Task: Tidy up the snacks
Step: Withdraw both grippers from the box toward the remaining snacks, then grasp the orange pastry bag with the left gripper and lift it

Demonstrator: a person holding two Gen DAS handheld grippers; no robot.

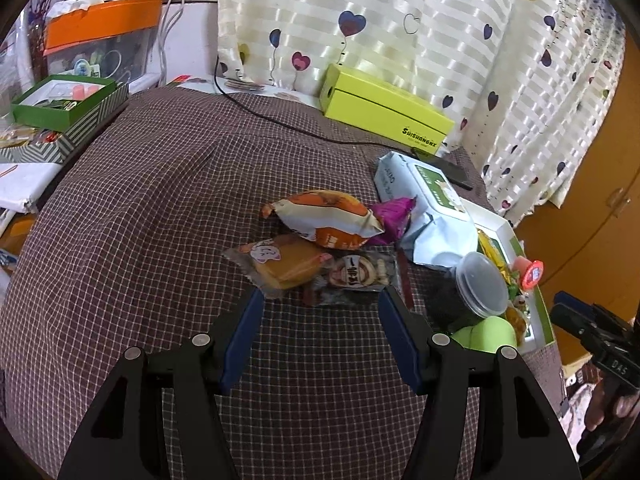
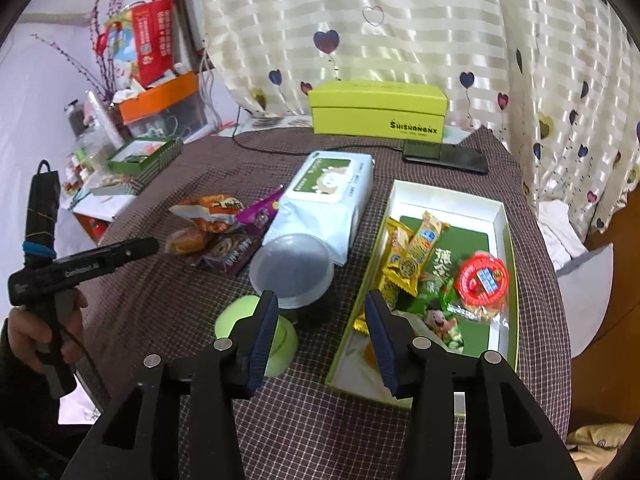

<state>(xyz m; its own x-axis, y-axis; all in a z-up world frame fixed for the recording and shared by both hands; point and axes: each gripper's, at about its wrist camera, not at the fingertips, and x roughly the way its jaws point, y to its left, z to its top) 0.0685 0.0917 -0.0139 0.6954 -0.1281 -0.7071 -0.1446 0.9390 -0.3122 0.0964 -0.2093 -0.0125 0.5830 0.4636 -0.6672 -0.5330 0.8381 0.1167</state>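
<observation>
Checked-cloth surface point(image 2: 280, 420): white-lined green cardboard box point(image 2: 506, 216) partly filled. Left of box, orange crinkly snack packet point(image 1: 324, 216) unsorted. Both tools, left point(image 1: 320, 300) and right point(image 2: 320, 300), spread, empty.

Checked tablecloth point(image 2: 168, 280) carries loose snacks point(image 2: 212, 216), wipes pack point(image 2: 320, 208), snack tray point(image 2: 505, 216).

checked cloth point(image 2: 320, 420) covers the worktop. lime box point(image 2: 378, 108) at the back by the heart curtain point(image 2: 400, 20), black phone point(image 2: 444, 158) just before it with a cable point(image 1: 280, 122). wipes pack point(image 2: 324, 200) mid-worktop. orange-lidded bin point(image 1: 100, 36) far left.
</observation>
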